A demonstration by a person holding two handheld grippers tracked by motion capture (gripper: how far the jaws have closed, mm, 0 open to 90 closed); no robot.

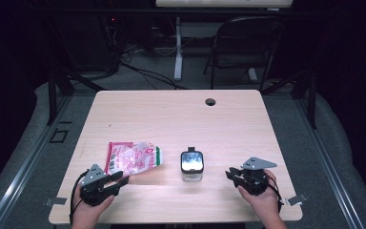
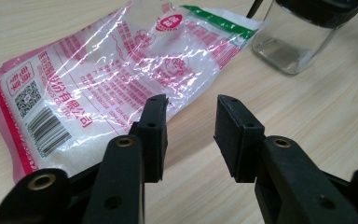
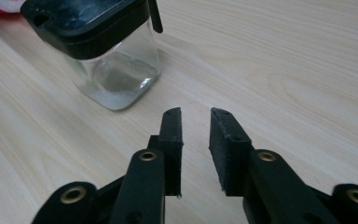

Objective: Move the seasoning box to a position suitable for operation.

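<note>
A clear plastic bag [image 1: 133, 157] with pink print and white granules inside lies flat on the wooden table [image 1: 171, 119], left of centre. In the left gripper view the bag [image 2: 112, 79] lies just beyond my left gripper [image 2: 191, 100], whose jaws stand apart with nothing between them. A square glass jar [image 1: 192, 166] with a black lid stands upright to the right of the bag. The right gripper [image 3: 196, 113] is open and empty, low over bare wood, with the jar [image 3: 107, 51] a short way ahead to its left. From above, the left gripper [image 1: 120, 178] and right gripper [image 1: 229, 173] sit near the front edge.
A round cable hole [image 1: 210, 101] sits near the table's far edge. A dark folding chair [image 1: 243, 43] and a white desk leg [image 1: 177, 47] stand behind the table. Small metal clips [image 1: 295, 199] stick out at the front corners.
</note>
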